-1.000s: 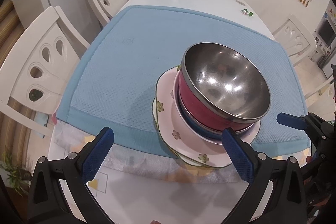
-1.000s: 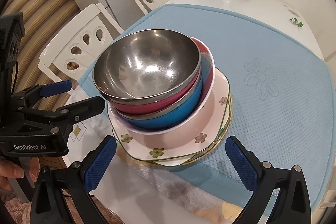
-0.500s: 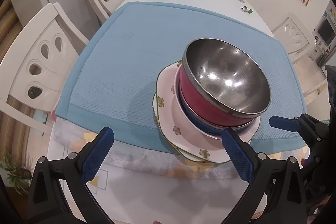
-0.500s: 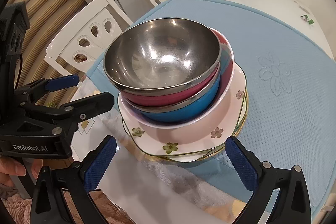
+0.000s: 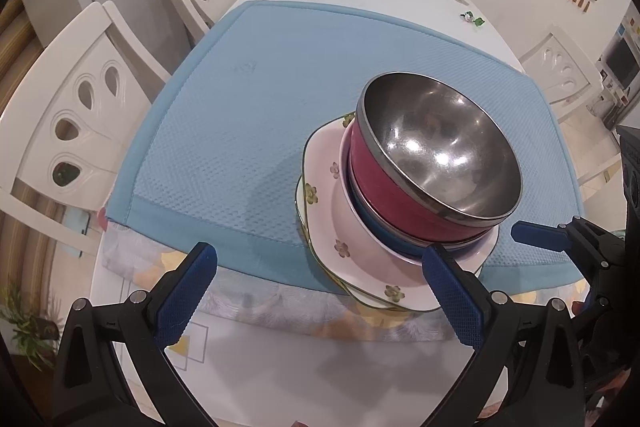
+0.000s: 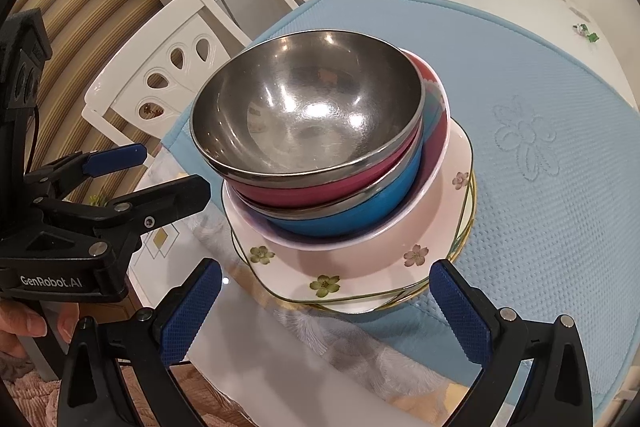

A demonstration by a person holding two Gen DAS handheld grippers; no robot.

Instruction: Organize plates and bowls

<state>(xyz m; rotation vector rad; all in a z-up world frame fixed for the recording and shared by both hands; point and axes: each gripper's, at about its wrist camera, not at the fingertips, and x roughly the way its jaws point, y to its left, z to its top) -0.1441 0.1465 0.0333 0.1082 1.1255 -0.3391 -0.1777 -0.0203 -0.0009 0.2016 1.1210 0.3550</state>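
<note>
While both sets of jaws stand spread and hold nothing, the left gripper and right gripper hover near the stack. Nested bowls sit on flowered plates at twelve o'clock from the right gripper, on the blue mat's near edge.

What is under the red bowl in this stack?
Under the red bowl sits a blue bowl, nested in a pink bowl, on floral plates. The plate count is hidden.

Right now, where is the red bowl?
The red bowl sits in the middle of the stack in both views, nested in the blue bowl on the flowered plates, at the blue mat's near edge.
</note>
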